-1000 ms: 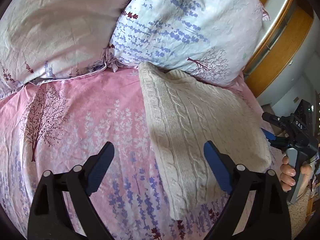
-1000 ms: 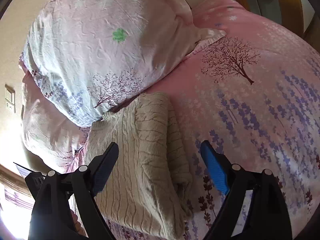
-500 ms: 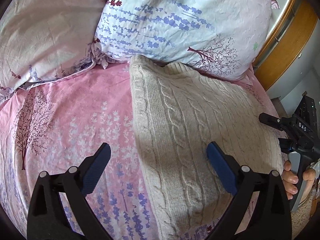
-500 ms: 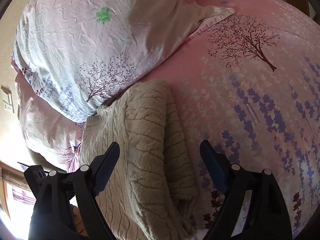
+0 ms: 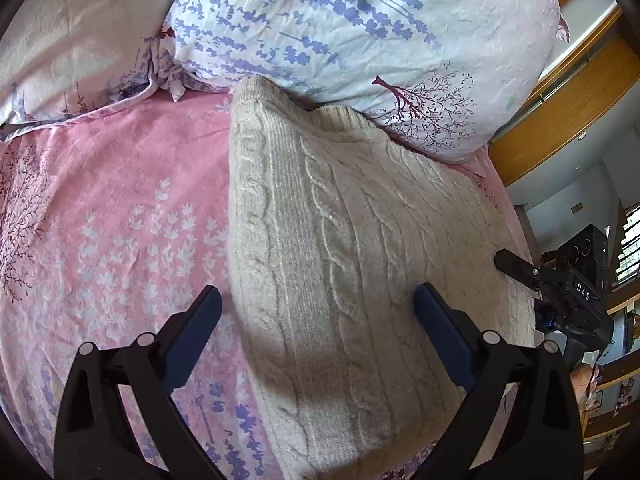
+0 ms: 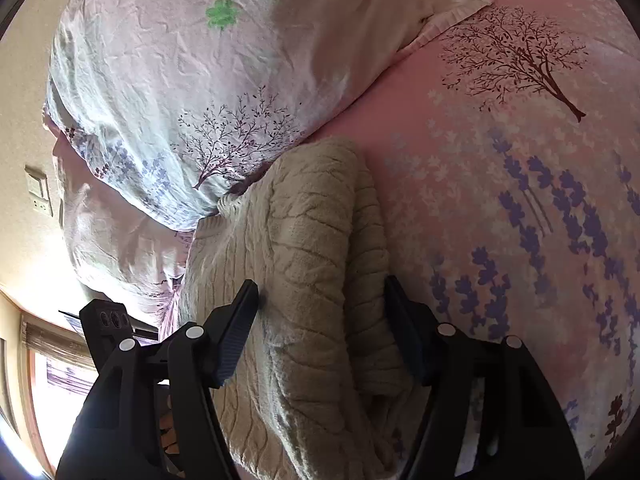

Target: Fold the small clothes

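Observation:
A cream cable-knit sweater [image 5: 340,240] lies folded on the pink bed cover, its far end tucked against a pillow. My left gripper [image 5: 316,320] hangs open just above the sweater's near left part, one finger over the cover and the other over the knit. My right gripper [image 6: 320,316] straddles the thick folded edge of the sweater [image 6: 304,248]. Its jaws are closing and the fold fills the gap between them. In the left wrist view the right gripper's black body [image 5: 560,292] shows at the sweater's right edge.
The pink flowered bed cover [image 5: 112,220] spreads to the left of the sweater. A blue-flowered pillow [image 5: 360,32] and a pale pillow [image 5: 72,40] sit at the head. Wooden furniture [image 5: 568,112] stands past the bed's right side. A wall switch [image 6: 38,192] is on the wall.
Both grippers have come down closer to the sweater. The right gripper's fingers have narrowed around the folded edge. The left gripper has shifted right, over the sweater's left edge.

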Tool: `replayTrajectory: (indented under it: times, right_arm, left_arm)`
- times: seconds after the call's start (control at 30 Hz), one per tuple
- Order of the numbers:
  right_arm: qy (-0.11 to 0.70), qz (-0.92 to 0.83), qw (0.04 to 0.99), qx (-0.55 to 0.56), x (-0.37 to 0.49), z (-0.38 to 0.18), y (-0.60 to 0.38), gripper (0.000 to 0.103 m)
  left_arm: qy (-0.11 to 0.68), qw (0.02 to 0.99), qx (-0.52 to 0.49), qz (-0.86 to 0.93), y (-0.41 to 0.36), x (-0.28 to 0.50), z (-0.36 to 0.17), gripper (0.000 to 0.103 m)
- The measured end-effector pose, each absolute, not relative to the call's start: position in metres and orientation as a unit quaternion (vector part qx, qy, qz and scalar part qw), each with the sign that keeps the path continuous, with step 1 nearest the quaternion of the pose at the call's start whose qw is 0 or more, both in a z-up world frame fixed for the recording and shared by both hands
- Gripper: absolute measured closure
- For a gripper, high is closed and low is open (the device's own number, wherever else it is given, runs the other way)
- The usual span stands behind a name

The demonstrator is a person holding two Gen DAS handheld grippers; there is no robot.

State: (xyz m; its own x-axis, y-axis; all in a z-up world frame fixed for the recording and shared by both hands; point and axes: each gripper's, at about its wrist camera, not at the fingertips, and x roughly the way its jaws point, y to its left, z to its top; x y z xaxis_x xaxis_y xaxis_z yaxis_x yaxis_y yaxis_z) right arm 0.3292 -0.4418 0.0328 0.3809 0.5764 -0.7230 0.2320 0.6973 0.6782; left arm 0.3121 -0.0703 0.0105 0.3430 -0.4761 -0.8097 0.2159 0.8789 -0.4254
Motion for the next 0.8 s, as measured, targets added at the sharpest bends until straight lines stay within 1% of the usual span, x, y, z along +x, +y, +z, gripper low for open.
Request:
replayTrajectory:
  times: [0.1, 0.13, 0.17, 0.2, 0.27, 0.33, 0.37, 0.4, 0.43, 0.5, 0.57, 0.63, 0.8]
  right_arm:
    - [0.544, 0.12, 0.747, 0.362, 0.33, 0.034, -0.44, 0.036]
    - [0.544, 0.121, 0.748, 0.36, 0.329, 0.034, -0.439, 0.039]
    - [0.544, 0.124, 0.748, 0.359, 0.329, 0.034, -0.437, 0.047]
    - [0.544, 0.128, 0.747, 0.36, 0.33, 0.034, -0.433, 0.05]
    - [0.543, 0.133, 0.747, 0.359, 0.329, 0.033, -0.43, 0.062]
    - [0.537, 0.135, 0.748, 0.366, 0.327, 0.033, -0.429, 0.068]
    - [0.531, 0.138, 0.75, 0.369, 0.324, 0.034, -0.431, 0.071]
    - [0.525, 0.139, 0.755, 0.368, 0.322, 0.037, -0.432, 0.071]
    - [0.52, 0.139, 0.759, 0.366, 0.32, 0.04, -0.43, 0.073]
    - [0.502, 0.146, 0.769, 0.367, 0.314, 0.051, -0.427, 0.074]
    - [0.489, 0.152, 0.779, 0.362, 0.309, 0.063, -0.422, 0.075]
    - [0.482, 0.156, 0.787, 0.353, 0.303, 0.074, -0.418, 0.075]
    - [0.469, 0.185, 0.805, 0.313, 0.297, 0.106, -0.379, 0.075]
  left_arm:
    - [0.533, 0.808, -0.126, -0.22, -0.072, 0.315, 0.01, 0.006]
    - [0.534, 0.806, -0.129, -0.222, -0.075, 0.317, 0.009, 0.006]
    - [0.534, 0.803, -0.133, -0.227, -0.078, 0.319, 0.009, 0.01]
    - [0.536, 0.798, -0.139, -0.238, -0.083, 0.324, 0.008, 0.013]
    - [0.532, 0.802, -0.135, -0.234, -0.089, 0.324, 0.008, 0.015]
    - [0.525, 0.808, -0.128, -0.236, -0.095, 0.32, 0.009, 0.02]
    - [0.52, 0.811, -0.128, -0.236, -0.099, 0.317, 0.01, 0.027]
    - [0.515, 0.814, -0.128, -0.236, -0.1, 0.314, 0.014, 0.036]
    - [0.51, 0.817, -0.127, -0.238, -0.1, 0.313, 0.018, 0.04]
    - [0.499, 0.823, -0.127, -0.241, -0.101, 0.311, 0.024, 0.057]
    - [0.491, 0.824, -0.13, -0.25, -0.102, 0.309, 0.028, 0.061]
    - [0.487, 0.825, -0.132, -0.254, -0.102, 0.306, 0.029, 0.063]
    - [0.481, 0.826, -0.135, -0.263, -0.079, 0.288, 0.035, 0.065]
